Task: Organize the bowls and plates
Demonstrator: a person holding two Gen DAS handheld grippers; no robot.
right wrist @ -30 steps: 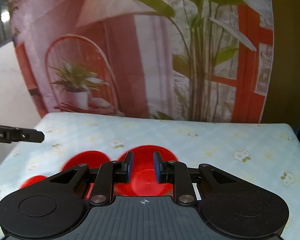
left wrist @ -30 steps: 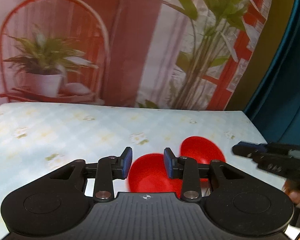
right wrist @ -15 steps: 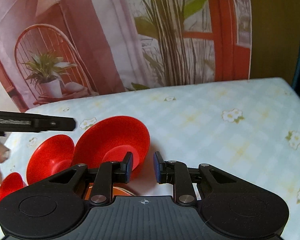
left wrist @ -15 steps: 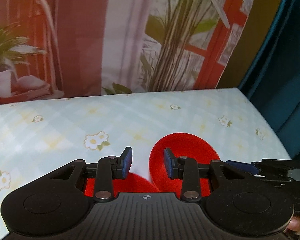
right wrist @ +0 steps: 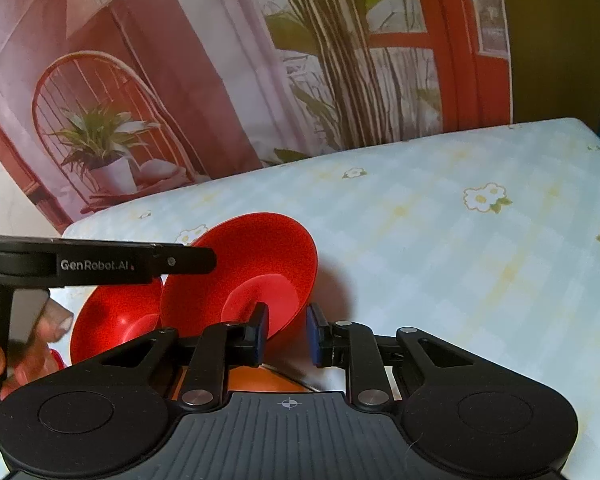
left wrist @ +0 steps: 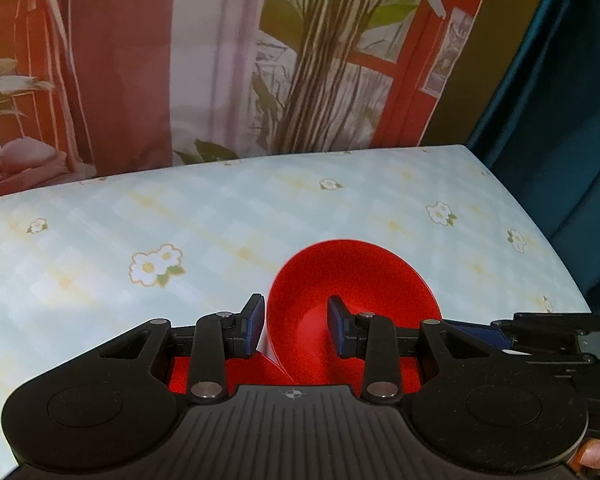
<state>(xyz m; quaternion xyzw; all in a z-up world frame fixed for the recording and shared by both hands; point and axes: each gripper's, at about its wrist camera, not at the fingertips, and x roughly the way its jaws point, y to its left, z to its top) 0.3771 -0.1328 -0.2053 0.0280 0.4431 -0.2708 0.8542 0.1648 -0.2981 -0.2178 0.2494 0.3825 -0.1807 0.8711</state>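
A big red bowl [left wrist: 356, 280] stands tilted on the flowered tablecloth [left wrist: 180, 232]. My left gripper [left wrist: 294, 326] is open, its fingers on either side of the bowl's left rim. In the right wrist view the same bowl [right wrist: 256, 256] shows tilted, with a second red bowl [right wrist: 116, 316] to its left. My right gripper [right wrist: 286, 334] is open, with the big bowl's lower rim just at its left finger. An orange dish [right wrist: 260, 382] lies partly hidden under the right gripper. More red [left wrist: 180, 374] shows beneath the left gripper.
The left gripper's black arm [right wrist: 100, 264] crosses the left of the right wrist view, held by a hand [right wrist: 40, 332]. The right gripper's body [left wrist: 552, 332] sits at the right of the left wrist view. A printed backdrop [left wrist: 180, 60] stands behind the table; a blue curtain [left wrist: 560, 100] hangs right.
The big bowl has tipped up further on its edge. Both grippers have moved in closer to it, and the left fingers now straddle its rim.
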